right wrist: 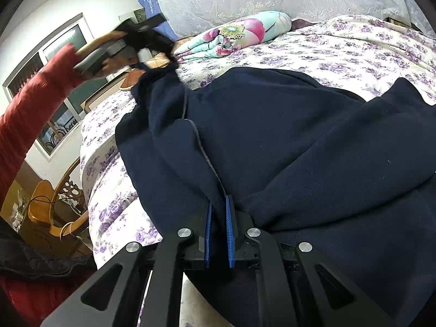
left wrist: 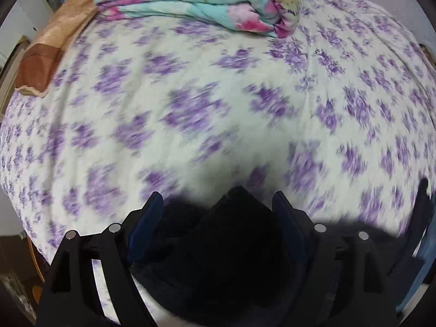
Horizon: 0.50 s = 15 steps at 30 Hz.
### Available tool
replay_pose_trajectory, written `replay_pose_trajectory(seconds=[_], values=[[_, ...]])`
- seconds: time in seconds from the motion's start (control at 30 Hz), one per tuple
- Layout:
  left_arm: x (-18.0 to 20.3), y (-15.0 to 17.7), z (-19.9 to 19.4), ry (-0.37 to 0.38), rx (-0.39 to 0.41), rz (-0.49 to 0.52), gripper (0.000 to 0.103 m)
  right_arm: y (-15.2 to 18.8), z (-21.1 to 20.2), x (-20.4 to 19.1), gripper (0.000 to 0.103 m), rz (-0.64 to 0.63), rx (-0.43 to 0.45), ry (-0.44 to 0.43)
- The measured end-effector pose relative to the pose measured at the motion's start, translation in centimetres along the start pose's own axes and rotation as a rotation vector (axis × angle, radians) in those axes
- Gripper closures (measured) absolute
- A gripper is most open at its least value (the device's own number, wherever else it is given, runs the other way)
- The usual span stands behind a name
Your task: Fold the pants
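Nowhere any readable writing, right gripper pinched shut on navy pants, left gripper jaws wide around dark cloth, grip unclear, flowered bedsheet, folded quilt.

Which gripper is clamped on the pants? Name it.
The right gripper: its blue pads pinch the navy pants. The left gripper stands wide open.

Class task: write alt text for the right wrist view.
The right gripper is shut on a fold of dark navy pants spread over a purple-flowered bedsheet. A folded floral quilt lies beyond; a red sleeve reaches in left.
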<state>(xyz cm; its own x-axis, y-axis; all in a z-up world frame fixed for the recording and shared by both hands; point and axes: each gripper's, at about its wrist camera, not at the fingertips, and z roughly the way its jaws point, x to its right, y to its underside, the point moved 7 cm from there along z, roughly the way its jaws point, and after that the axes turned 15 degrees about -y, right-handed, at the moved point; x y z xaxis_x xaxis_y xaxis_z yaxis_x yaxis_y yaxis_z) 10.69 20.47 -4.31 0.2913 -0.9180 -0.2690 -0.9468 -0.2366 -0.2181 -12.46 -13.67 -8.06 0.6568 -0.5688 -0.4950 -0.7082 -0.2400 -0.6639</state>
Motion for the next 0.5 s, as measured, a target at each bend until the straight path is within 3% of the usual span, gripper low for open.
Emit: replay_pose_trajectory(seconds=[0.1, 0.17, 0.2, 0.33, 0.43, 0.5], values=[[-4.0, 4.5, 0.3, 0.054, -0.010, -0.042, 0.022, 0.0, -0.1, 0.1, 0.093, 0.002, 0.004, -0.005], [-7.5, 8.9, 1.3, 0.145, -0.039, -0.112, 0.015, 0.0, -0.1, 0.1, 0.093, 0.004, 0.005, -0.009], [-9.7, 11.4, 2.3, 0.232, -0.057, -0.184, 0.009, 0.0, -0.2, 0.2, 0.093, 0.006, 0.005, -0.012], [-14.2, 17.5, 4.5, 0.511, -0.114, -0.439, 0.012, 0.0, -0.1, 0.3, 0.092, 0.011, 0.001, -0.020], [-15.0, 19.3, 3.7, 0.623, -0.083, -0.516, 0.013, 0.0, -0.2, 0.3, 0.092, 0.006, -0.001, -0.014], [-14.1, 19.5, 2.4, 0.681, -0.059, -0.505, 0.013, 0.0, -0.1, 0.2, 0.092, -0.001, -0.002, -0.005]])
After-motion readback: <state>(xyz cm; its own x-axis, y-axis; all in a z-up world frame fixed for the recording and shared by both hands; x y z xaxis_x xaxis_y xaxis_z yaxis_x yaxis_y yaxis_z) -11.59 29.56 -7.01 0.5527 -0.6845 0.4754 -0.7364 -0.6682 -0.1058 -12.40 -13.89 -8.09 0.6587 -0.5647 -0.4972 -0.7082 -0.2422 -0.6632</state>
